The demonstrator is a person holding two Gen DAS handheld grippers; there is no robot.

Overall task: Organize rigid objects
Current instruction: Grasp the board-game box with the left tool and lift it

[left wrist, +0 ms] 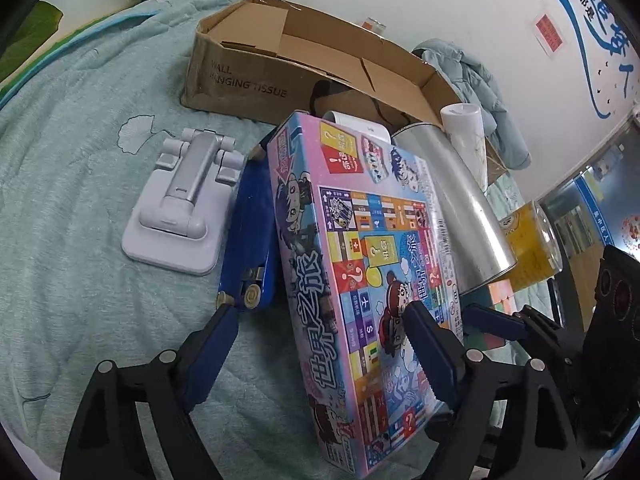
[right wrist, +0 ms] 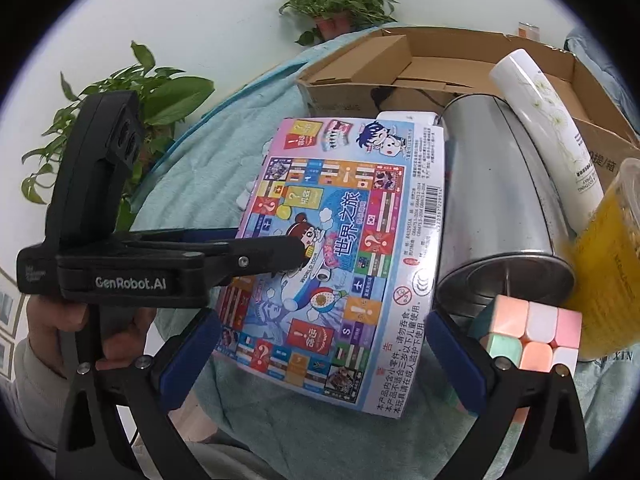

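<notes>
A colourful board game box (left wrist: 360,264) (right wrist: 340,248) is propped tilted on the teal blanket, leaning on a blue case (left wrist: 248,240). My left gripper (left wrist: 320,312) is open and straddles the box's left edge. One finger lies over the printed face and the other stands apart beside the blue case. In the right wrist view, a finger (right wrist: 276,248) of that gripper rests over the box face. My right gripper (right wrist: 324,318) is open, with a blue pad close beside each long edge of the box's near end. I see no pad pressing.
A silver tin (right wrist: 500,208), a white tube (right wrist: 548,120), a yellow cup (right wrist: 608,260) and a pastel cube (right wrist: 532,336) crowd the box's right side. A white folding stand (left wrist: 180,208) lies to the left. An open cardboard carton (left wrist: 280,64) stands behind. Potted plants line the wall.
</notes>
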